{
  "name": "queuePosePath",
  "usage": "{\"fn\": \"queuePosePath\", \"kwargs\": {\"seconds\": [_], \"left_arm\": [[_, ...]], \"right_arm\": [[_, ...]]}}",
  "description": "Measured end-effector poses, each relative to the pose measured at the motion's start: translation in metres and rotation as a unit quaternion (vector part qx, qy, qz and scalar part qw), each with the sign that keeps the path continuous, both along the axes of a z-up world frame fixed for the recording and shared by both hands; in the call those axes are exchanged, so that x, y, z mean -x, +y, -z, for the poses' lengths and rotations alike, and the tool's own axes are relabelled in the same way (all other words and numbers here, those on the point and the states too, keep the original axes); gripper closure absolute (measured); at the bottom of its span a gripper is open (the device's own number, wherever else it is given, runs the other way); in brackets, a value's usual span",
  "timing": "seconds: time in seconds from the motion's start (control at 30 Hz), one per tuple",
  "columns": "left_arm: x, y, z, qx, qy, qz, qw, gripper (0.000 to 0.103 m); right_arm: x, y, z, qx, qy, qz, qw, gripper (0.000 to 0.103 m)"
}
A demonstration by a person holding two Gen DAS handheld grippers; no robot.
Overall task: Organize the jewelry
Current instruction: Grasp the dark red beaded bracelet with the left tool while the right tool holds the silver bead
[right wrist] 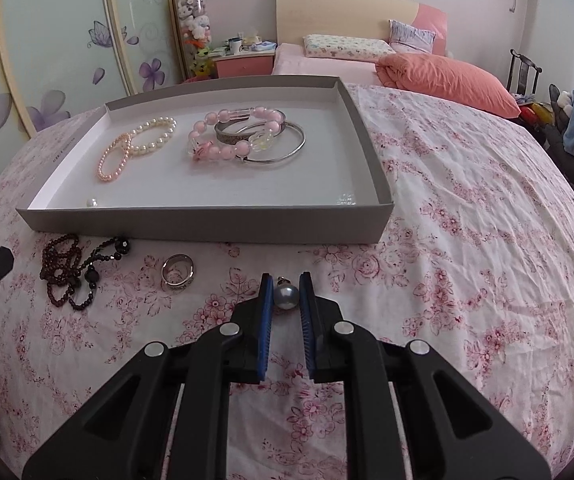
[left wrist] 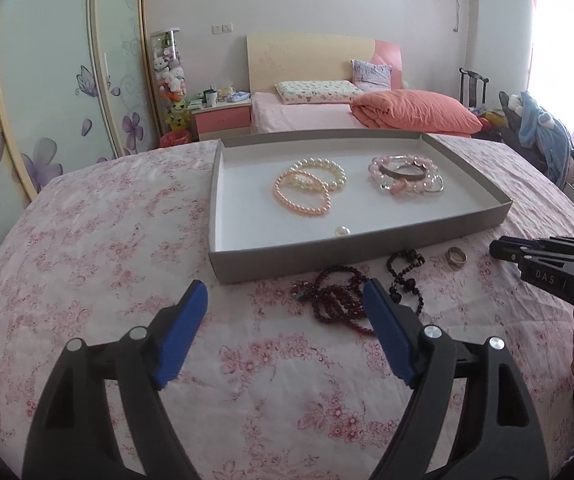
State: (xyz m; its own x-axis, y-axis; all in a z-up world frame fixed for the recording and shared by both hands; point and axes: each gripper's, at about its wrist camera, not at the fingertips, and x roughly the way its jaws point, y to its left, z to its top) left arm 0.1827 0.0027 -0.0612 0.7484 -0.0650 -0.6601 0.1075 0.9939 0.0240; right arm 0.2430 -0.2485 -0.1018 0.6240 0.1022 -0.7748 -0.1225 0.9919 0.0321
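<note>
Right wrist view: right gripper (right wrist: 286, 294) jaws clamped on grey round pearl pendant (right wrist: 285, 295).
Left wrist view: left gripper (left wrist: 285, 300) jaws apart, above floral-cloth worktop (left wrist: 107, 248).

Both wrist views ride low over the floral cloth, looking forward past their fingers at the grey tray (left wrist: 223, 184) just ahead. Left view sits further back, right view closer; they share tray and bed (right wrist: 447, 76) beyond.

Grey tray (right wrist: 207, 222); pink floral cloth (right wrist: 467, 220); blue fingers (right wrist: 265, 300); grey pearl (right wrist: 285, 296).
</note>
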Motion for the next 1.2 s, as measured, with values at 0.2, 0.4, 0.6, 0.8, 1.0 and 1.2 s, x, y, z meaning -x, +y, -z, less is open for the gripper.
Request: {"fn": "queuePosePath", "kwargs": {"seconds": [0.2, 0.4, 0.6, 0.8, 1.0, 1.2], "left_arm": [[-0.011, -0.011, 0.007, -0.001, 0.035, 0.020, 0.9992, 0.025], [-0.028, -0.028, 0.019, -0.016, 0.068, 0.024, 0.9972, 0.034], [-0.039, -0.035, 0.028, -0.016, 0.092, 0.028, 0.9953, 0.036], [-0.041, -0.035, 0.029, -0.006, 0.097, 0.025, 0.9950, 0.067], [-0.035, -0.020, 0.029, -0.018, 0.093, 0.003, 0.9955, 0.088], [-0.030, 0.002, 0.029, -0.006, 0.090, -0.031, 0.9954, 0.077]], "right_arm": [[0.000, -0.003, 0.000, -0.007, 0.001, 0.000, 1.000, 0.088], [0.000, -0.004, -0.001, -0.011, 0.002, 0.000, 1.000, 0.088], [0.000, -0.006, -0.001, -0.014, 0.002, -0.001, 1.000, 0.088], [0.000, -0.006, -0.001, -0.014, 0.002, -0.001, 1.000, 0.088], [0.000, -0.006, -0.001, -0.014, 0.002, -0.001, 1.000, 0.088], [0.000, -0.006, -0.001, -0.014, 0.002, -0.001, 1.000, 0.088]]}}
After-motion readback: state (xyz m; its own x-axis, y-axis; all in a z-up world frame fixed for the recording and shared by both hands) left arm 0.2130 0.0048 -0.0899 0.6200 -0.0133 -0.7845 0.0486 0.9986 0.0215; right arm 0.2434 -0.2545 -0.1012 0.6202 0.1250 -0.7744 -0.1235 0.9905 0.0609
